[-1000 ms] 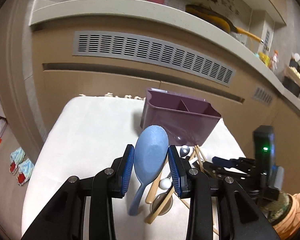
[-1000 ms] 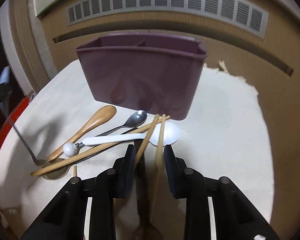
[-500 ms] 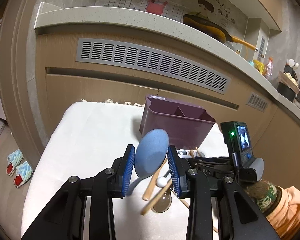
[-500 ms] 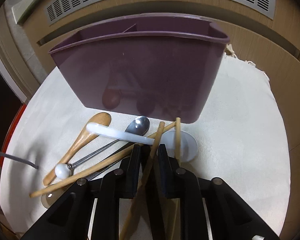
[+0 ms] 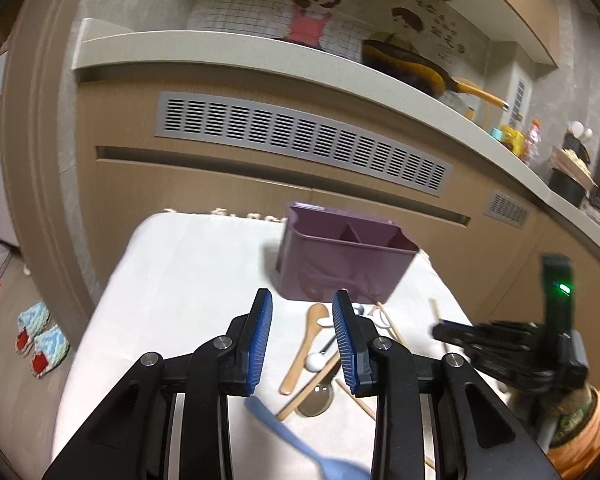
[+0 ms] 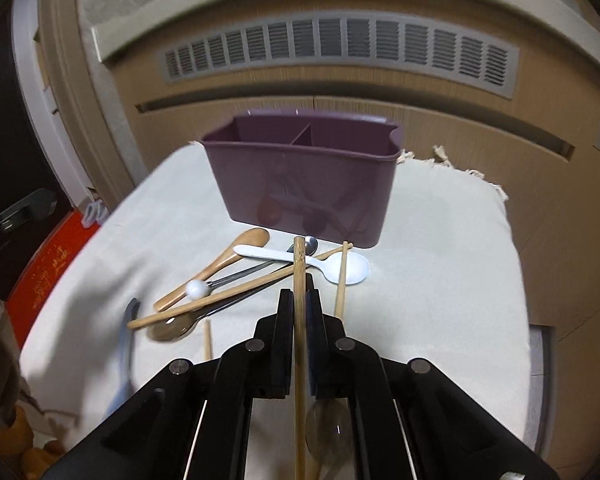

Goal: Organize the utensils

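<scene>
A purple divided utensil holder [image 5: 346,254] [image 6: 304,184] stands on the cream cloth. My left gripper [image 5: 302,338] is open and empty; the blue spoon [image 5: 300,440] lies blurred on the cloth below it, also at the left in the right wrist view [image 6: 126,344]. My right gripper [image 6: 299,316] is shut on a bamboo chopstick [image 6: 299,320], lifted above the pile. In front of the holder lie a wooden spoon [image 6: 224,268], a white spoon [image 6: 312,262], metal spoons [image 6: 172,328] and more chopsticks [image 6: 342,280].
The cloth-covered table [image 5: 188,280] stands against a wooden kitchen counter with a grey vent [image 5: 300,140]. The right gripper [image 5: 512,344] shows at the right in the left wrist view. Slippers [image 5: 40,340] lie on the floor at the left.
My left gripper let go of the blue spoon, which dropped to the cloth, and it rose. My right gripper closed on one chopstick and lifted it back from the holder.
</scene>
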{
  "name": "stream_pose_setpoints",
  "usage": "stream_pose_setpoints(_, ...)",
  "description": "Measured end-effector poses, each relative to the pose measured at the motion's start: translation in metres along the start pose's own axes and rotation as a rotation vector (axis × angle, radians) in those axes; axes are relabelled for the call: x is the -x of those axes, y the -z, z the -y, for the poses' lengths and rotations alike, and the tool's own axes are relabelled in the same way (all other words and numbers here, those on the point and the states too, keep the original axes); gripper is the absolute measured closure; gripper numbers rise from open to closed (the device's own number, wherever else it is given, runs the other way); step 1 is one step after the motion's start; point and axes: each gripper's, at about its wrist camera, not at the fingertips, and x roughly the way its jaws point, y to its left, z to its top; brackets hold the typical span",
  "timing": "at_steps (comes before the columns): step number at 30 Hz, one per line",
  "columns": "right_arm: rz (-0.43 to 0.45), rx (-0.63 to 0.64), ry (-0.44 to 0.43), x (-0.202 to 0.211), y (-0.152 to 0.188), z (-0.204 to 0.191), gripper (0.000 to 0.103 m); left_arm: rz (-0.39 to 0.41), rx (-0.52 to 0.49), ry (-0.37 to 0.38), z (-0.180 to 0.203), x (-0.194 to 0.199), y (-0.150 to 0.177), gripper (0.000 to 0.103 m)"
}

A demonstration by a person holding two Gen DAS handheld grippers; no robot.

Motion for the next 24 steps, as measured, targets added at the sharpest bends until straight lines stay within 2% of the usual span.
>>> stream_pose_setpoints(4,0.018,-0.012,-0.009,0.015,0.01,0.005,0.097,-0.08,-0.021,-0.011,-0.002,-0.005,0.001,0.065)
stream_pose_setpoints(6,0.019,-0.021,-0.019,0.017,0.013,0.004,0.097,-0.139,-0.08,-0.013,0.008,-0.017,0.008,0.05)
stream_pose_setpoints(11,0.034,-0.015,-0.03,0.019,0.018,0.003,0.097,-0.259,-0.245,0.047,0.038,-0.059,0.03,0.049)
stream_pose_setpoints(15,0.034,-0.003,-0.031,0.017,0.018,0.002,0.097,-0.356,-0.349,0.075,0.052,-0.111,0.029,0.049)
stream_pose_setpoints(17,0.039,-0.005,-0.032,0.016,0.019,0.003,0.097,-0.418,-0.358,0.093,0.052,-0.141,0.023,0.049)
stream_pose_setpoints(20,0.032,-0.008,-0.038,0.012,0.022,0.004,0.097,-0.477,-0.326,0.047,0.046,-0.185,0.014,0.051)
stream_pose_setpoints(24,0.016,0.002,-0.039,0.004,0.025,0.005,0.097,-0.504,-0.272,0.017,0.041,-0.22,0.005,0.052)
